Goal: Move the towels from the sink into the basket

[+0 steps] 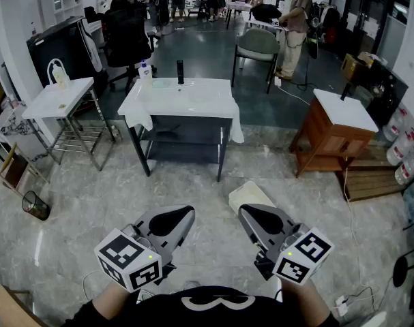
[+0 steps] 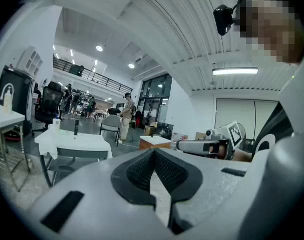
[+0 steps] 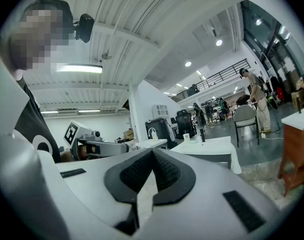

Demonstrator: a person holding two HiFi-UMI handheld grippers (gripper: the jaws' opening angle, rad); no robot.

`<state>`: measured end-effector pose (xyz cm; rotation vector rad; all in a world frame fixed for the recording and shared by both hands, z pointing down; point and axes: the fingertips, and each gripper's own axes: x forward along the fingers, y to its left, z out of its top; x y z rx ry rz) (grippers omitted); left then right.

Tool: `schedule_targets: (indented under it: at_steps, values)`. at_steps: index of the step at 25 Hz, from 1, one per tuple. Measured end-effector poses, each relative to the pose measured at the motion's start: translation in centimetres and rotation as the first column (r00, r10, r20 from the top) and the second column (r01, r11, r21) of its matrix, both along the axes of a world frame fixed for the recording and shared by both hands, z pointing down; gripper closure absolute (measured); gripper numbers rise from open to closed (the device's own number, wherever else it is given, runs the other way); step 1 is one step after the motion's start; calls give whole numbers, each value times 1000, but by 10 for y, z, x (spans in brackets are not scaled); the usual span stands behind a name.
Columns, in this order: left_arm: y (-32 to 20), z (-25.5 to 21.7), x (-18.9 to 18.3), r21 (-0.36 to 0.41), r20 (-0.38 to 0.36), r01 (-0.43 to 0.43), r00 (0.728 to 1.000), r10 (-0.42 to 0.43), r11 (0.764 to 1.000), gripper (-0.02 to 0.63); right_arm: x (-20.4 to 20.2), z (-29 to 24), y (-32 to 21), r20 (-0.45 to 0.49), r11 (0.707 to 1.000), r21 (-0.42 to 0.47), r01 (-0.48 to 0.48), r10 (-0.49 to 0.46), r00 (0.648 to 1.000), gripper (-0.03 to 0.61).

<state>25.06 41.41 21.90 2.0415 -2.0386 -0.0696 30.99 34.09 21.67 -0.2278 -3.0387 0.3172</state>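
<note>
The white sink table (image 1: pixel 193 102) stands a few steps ahead in the head view, with a black faucet (image 1: pixel 180 71) at its back. White towels hang over its left corner (image 1: pixel 140 116) and its right edge (image 1: pixel 235 125). A white, box-like object (image 1: pixel 251 196) lies on the floor in front of it; whether it is the basket I cannot tell. My left gripper (image 1: pixel 185 214) and right gripper (image 1: pixel 245 212) are held low, side by side, far from the sink. Both are shut and hold nothing, with the jaws meeting in the left gripper view (image 2: pixel 153 153) and the right gripper view (image 3: pixel 152 153).
A small white table (image 1: pixel 56 101) stands to the left and a wooden cabinet (image 1: pixel 336 135) to the right of the sink. A black bin (image 1: pixel 35 205) sits on the floor at far left. A green chair (image 1: pixel 258 46) and standing people are behind the sink.
</note>
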Motion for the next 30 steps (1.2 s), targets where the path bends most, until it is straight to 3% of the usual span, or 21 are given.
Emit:
schedule_targets:
  at_steps: [15, 21, 30]
  values:
    - [-35, -4, 27, -26, 29, -27, 999, 28, 999, 607, 28, -7, -38, 43, 1000, -9, -26, 27, 999, 574]
    - [-42, 1, 36, -18, 27, -37, 999, 37, 999, 607, 44, 4, -47, 22, 996, 52, -69, 68, 997, 567]
    - [-42, 21, 8, -22, 25, -5, 1000, 5, 1000, 607, 27, 22, -59, 22, 987, 146, -70, 68, 997, 397]
